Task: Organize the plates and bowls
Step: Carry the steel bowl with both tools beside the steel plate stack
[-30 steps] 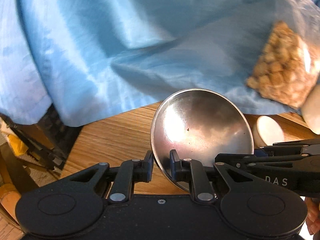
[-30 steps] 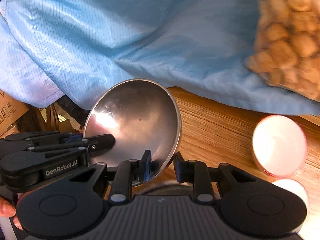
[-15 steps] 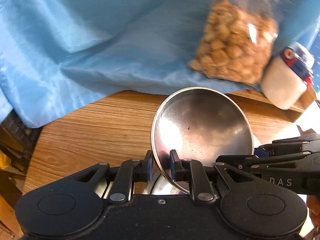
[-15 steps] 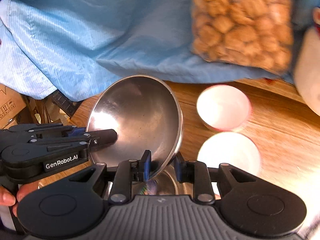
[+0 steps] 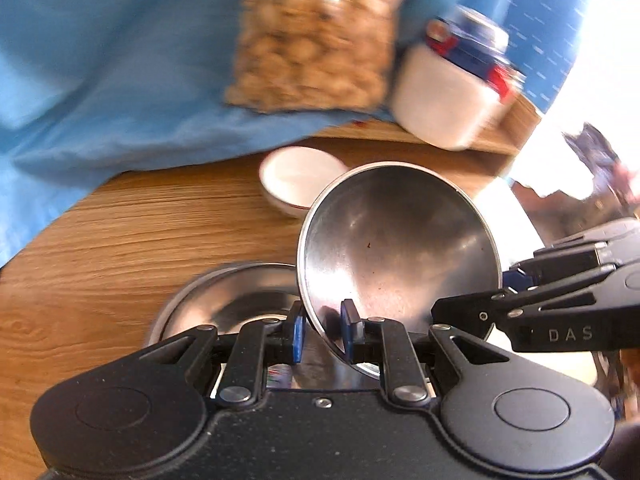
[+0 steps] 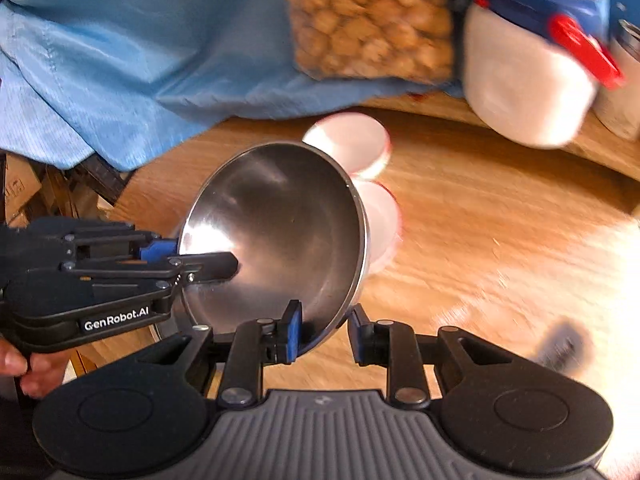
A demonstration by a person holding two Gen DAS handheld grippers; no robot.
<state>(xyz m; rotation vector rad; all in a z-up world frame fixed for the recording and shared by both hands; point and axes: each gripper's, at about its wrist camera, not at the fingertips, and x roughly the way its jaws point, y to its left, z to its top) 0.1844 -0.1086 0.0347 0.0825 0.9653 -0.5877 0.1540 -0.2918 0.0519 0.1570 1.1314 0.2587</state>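
Both sets of jaws pinch the rim of one steel bowl [image 5: 396, 248], which hangs tilted above the bench [image 5: 120, 240] with its hollow facing the cameras. Seen from the left wrist, the left gripper [image 5: 322, 330] has the bowl's lower edge between its blue pads, one pad against the outer wall and the other inside the hollow. The right gripper [image 5: 448, 308] comes in from the right of that view and grips the rim on the far side.

From the right wrist, the right gripper [image 6: 322, 332] holds the bowl's lower right edge [image 6: 280, 236]; the inner pad lies on the bowl's inside, while the outer pad shows a slight gap from the wall, so whether it touches I cannot tell for sure. The left gripper [image 6: 224, 262] reaches in from the left, one finger lying inside the bowl, a hand [image 6: 28, 364] behind it.

Beneath the held bowl, a second steel dish [image 5: 224, 300] rests on the bench. Two white bowls [image 6: 352, 144] sit just behind, one partly hidden. Farther back lie a blue cloth [image 5: 100, 72], a bag of nuts [image 5: 316, 36] and a white jar [image 5: 448, 92] with a blue and red lid.
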